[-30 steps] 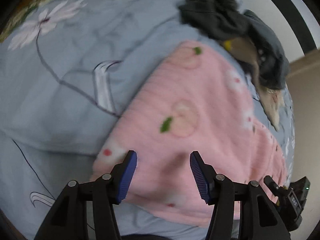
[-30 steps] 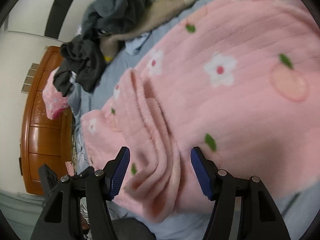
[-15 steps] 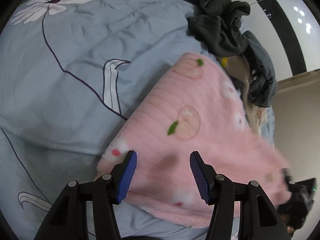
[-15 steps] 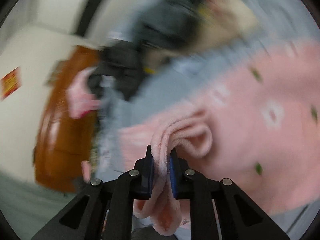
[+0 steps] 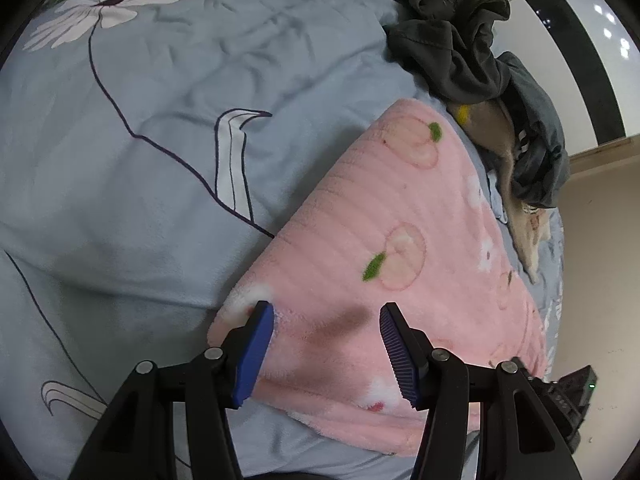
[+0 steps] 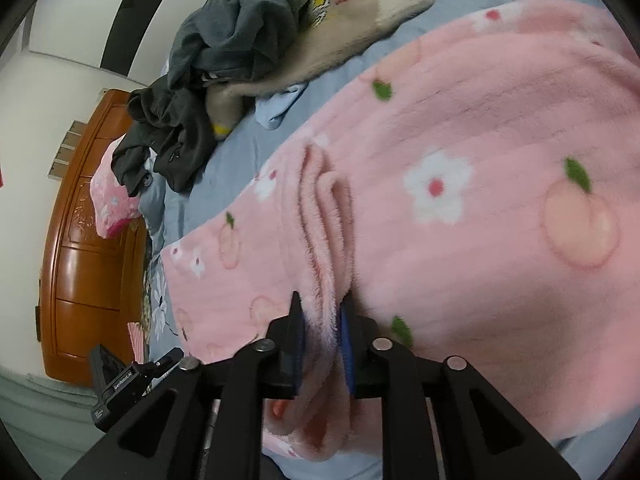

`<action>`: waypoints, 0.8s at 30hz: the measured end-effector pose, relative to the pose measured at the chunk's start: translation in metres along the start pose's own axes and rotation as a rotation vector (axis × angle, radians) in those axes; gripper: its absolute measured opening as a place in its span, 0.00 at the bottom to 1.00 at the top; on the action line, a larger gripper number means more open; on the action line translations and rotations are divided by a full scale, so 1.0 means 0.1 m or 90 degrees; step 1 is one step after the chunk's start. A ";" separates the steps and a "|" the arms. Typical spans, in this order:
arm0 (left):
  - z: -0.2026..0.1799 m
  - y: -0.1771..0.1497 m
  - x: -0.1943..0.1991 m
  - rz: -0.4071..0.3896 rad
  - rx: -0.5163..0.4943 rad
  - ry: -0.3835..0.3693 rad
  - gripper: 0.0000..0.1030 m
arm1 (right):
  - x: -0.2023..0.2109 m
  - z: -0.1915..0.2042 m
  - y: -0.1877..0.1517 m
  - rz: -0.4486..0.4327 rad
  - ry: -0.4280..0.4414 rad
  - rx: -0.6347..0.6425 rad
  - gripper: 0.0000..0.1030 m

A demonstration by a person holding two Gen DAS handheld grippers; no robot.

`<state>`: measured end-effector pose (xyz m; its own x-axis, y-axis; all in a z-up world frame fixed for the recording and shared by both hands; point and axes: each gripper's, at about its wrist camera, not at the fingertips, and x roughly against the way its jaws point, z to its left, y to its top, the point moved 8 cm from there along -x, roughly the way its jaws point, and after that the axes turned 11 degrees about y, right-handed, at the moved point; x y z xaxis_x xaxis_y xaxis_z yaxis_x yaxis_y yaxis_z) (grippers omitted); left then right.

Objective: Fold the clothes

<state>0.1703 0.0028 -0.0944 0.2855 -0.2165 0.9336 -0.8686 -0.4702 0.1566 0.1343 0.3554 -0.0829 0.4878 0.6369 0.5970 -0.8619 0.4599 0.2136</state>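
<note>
Right wrist view: right gripper [image 6: 322,344] jaws, just closing, pinch the pink fleece garment [image 6: 460,208] ridge on the bed [image 5: 140,184]. Left gripper [image 5: 326,354], jaws spread, should clamp its seven o'clock corner, then lift evenly.
</note>
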 end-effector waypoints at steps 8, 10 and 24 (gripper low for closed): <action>0.18 0.12 0.21 -0.045 0.024 0.056 0.58 | 1.55 -0.76 0.09 -0.214 -0.067 -0.076 0.35; 0.23 0.15 0.29 -0.056 0.033 0.062 0.58 | 1.86 -1.04 -0.01 -0.255 -0.078 -0.120 0.43; -0.12 0.15 0.56 -0.081 -0.018 0.042 0.58 | 1.65 -1.76 -0.01 -0.320 0.006 -0.325 0.40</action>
<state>0.1683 -0.0066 -0.0356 0.3684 -0.0997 0.9243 -0.8381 -0.4660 0.2837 0.2398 0.5690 -0.1209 0.8119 0.2762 0.5144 -0.3610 0.9299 0.0705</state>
